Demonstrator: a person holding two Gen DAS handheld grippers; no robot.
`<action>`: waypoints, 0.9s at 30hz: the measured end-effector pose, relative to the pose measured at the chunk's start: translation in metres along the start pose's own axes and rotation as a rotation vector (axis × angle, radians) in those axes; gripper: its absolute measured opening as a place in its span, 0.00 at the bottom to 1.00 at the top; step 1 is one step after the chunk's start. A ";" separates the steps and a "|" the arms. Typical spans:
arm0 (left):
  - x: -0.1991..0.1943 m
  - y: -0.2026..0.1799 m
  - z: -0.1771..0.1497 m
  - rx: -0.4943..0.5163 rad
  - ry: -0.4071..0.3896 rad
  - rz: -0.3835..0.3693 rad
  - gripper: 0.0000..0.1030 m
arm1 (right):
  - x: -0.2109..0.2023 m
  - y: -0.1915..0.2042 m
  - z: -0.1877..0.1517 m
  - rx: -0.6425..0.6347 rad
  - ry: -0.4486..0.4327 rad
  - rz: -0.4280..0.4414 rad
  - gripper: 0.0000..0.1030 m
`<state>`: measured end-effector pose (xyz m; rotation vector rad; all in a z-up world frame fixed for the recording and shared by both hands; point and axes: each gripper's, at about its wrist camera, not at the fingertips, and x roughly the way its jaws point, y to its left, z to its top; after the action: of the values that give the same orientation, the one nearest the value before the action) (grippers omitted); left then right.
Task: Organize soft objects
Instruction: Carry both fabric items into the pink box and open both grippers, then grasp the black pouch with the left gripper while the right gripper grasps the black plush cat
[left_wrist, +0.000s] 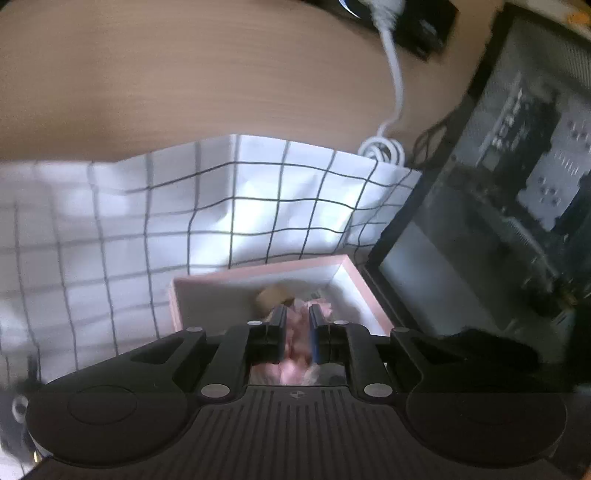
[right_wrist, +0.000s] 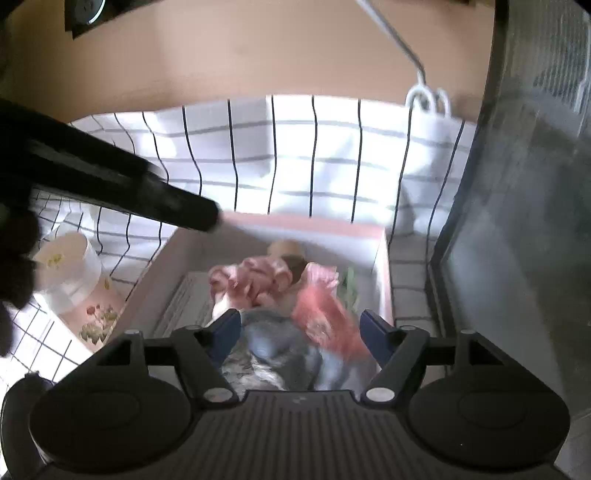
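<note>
L gripper (left_wrist: 297, 325) over the box (left_wrist: 354, 275), fingers nearly closed on pink cloth (left_wrist: 295, 365). R gripper (right_wrist: 299, 328) wide open over same box, holding nothing; grey cloth (right_wrist: 273, 347) and prob. a doll (right_wrist: 288, 273) lie inside it.

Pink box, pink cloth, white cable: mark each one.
pink box (left_wrist: 258, 274): left wrist view, far rim.
pink cloth (right_wrist: 325, 310): right wrist view, middle of the fabric inside the box.
white cable (left_wrist: 397, 79): left wrist view, run across the wooden top.
</note>
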<state>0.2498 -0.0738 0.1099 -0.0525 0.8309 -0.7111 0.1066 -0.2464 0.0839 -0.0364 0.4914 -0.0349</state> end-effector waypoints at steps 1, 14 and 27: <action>-0.005 0.002 0.000 -0.010 -0.006 0.013 0.14 | 0.002 -0.001 -0.002 0.009 0.011 0.015 0.70; -0.127 0.059 -0.062 -0.096 -0.189 0.023 0.14 | -0.074 0.016 -0.047 0.076 -0.140 0.101 0.84; -0.159 0.109 -0.165 -0.265 -0.073 0.064 0.14 | -0.071 0.115 -0.087 -0.070 -0.017 0.186 0.84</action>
<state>0.1227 0.1422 0.0674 -0.2870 0.8490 -0.5322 0.0056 -0.1308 0.0363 -0.0598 0.4773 0.1651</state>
